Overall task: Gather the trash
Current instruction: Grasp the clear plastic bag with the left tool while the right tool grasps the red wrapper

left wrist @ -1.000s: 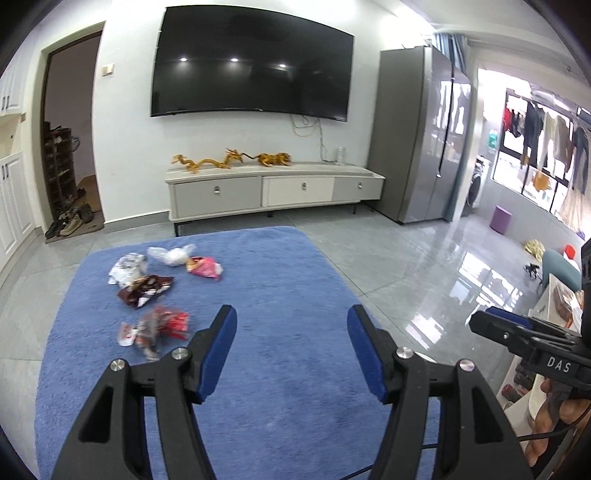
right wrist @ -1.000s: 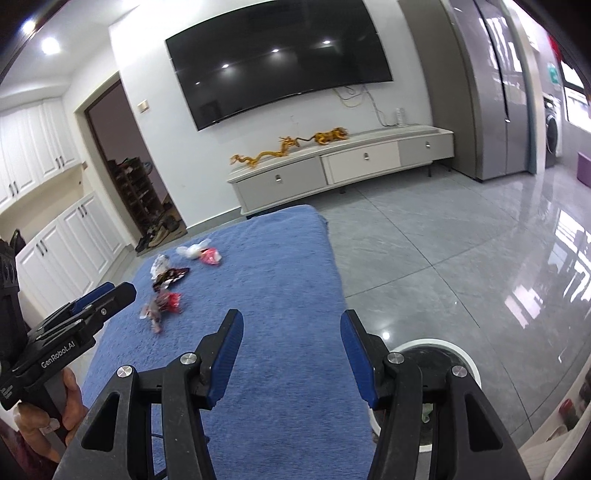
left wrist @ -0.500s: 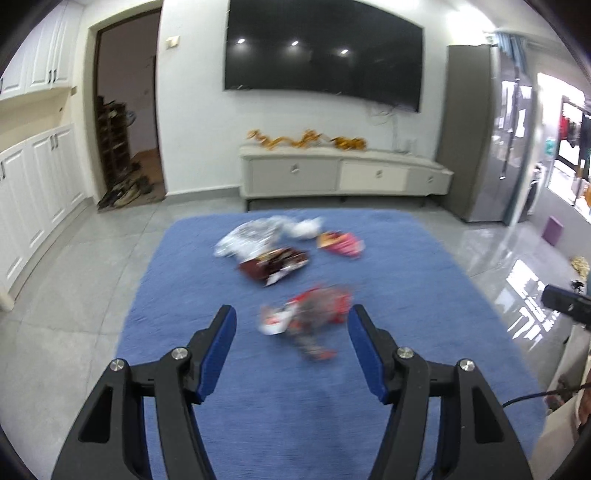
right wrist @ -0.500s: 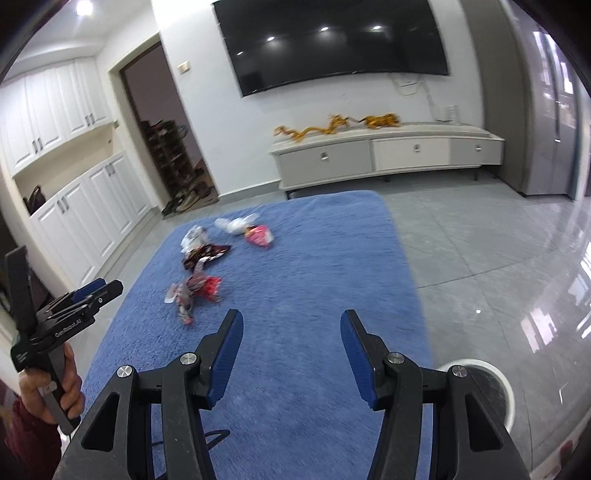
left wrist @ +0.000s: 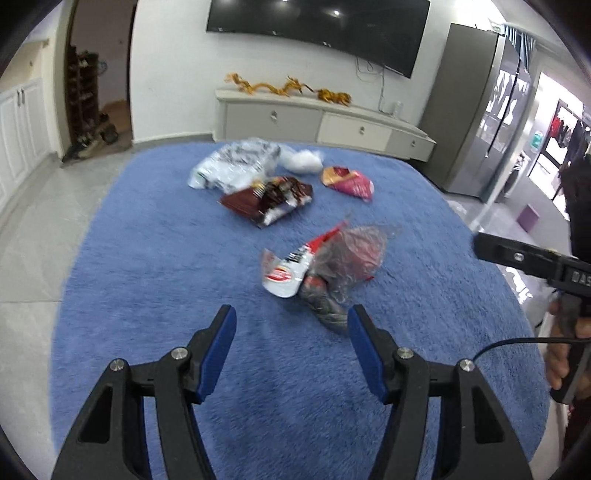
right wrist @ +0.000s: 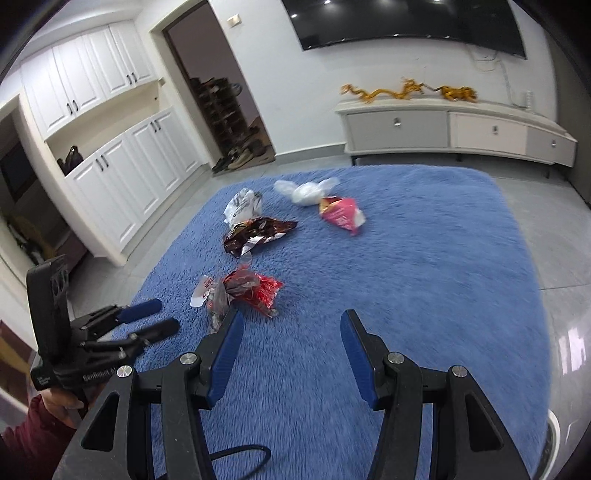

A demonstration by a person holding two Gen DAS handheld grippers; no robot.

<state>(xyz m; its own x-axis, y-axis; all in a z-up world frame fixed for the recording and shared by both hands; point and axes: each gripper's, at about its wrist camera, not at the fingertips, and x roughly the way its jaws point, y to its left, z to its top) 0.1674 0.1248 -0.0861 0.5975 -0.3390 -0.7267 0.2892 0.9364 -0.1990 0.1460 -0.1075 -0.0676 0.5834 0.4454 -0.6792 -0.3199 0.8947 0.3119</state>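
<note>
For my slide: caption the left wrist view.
Open left gripper nears crumpled wrappers on a blue rug.

Ahead of me a blue rug (left wrist: pixel 155 266) covers the grey tiled floor (right wrist: pixel 546 229), with a low white TV cabinet (right wrist: pixel 454 133) carrying golden dragon figurines (right wrist: pixel 391 91) under a wall-mounted television (left wrist: pixel 314 22), white cupboards (right wrist: pixel 122 173) left, a grey refrigerator (left wrist: pixel 480 110) right.

Each tool is black plastic with two blue-padded fingers (left wrist: pixel 218 343) and silver screws (left wrist: pixel 180 353); the left tool (right wrist: pixel 155 315) bears white lettering; a black cable (right wrist: pixel 240 452) trails below; a dark red sleeve (right wrist: pixel 26 443) covers the left arm.
</note>
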